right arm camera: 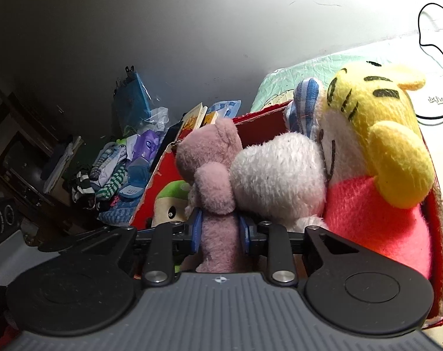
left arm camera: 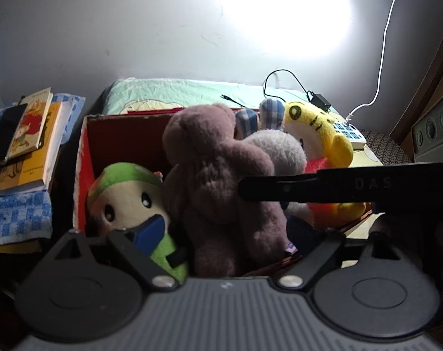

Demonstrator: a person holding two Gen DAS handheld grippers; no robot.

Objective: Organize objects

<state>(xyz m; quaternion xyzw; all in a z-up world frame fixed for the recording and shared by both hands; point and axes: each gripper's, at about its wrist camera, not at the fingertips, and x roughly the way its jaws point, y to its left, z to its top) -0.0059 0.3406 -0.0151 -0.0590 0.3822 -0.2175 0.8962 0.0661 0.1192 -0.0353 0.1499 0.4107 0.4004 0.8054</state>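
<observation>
— What's in that red box (left arm camera: 88,146)?

— Soft toys, packed tight. A brown teddy bear (left arm camera: 218,181) stands about in the middle. To one side of it lies a round cream-faced doll with a green cap (left arm camera: 128,196), pressed against the box wall. On the other side there's a fluffy white plush (left arm camera: 280,149), and past that a yellow tiger with black stripes and a red shirt (left arm camera: 318,134). Something in blue-and-white check cloth (left arm camera: 258,115) pokes up at the back.

— And the bear, what does it look like?

— Dusty mauve-brown, worn pile, small rounded ears, stubby arm. It's upright, leaning on the white one.

— Who's got hold of it?

— The right gripper (right arm camera: 220,232). Its blue pads (right arm camera: 197,228) are clamped on the bear's lower body, one either side, squeezing the fur in.

— The other one?

— The left gripper (left arm camera: 230,234) sits spread wide at the near edge of the box, gripping nothing; the bear and the green doll lie between its fingers.

— Around the box?

— A stack of books (left arm camera: 31,143) with a dark phone (left arm camera: 5,134) on top.
</observation>
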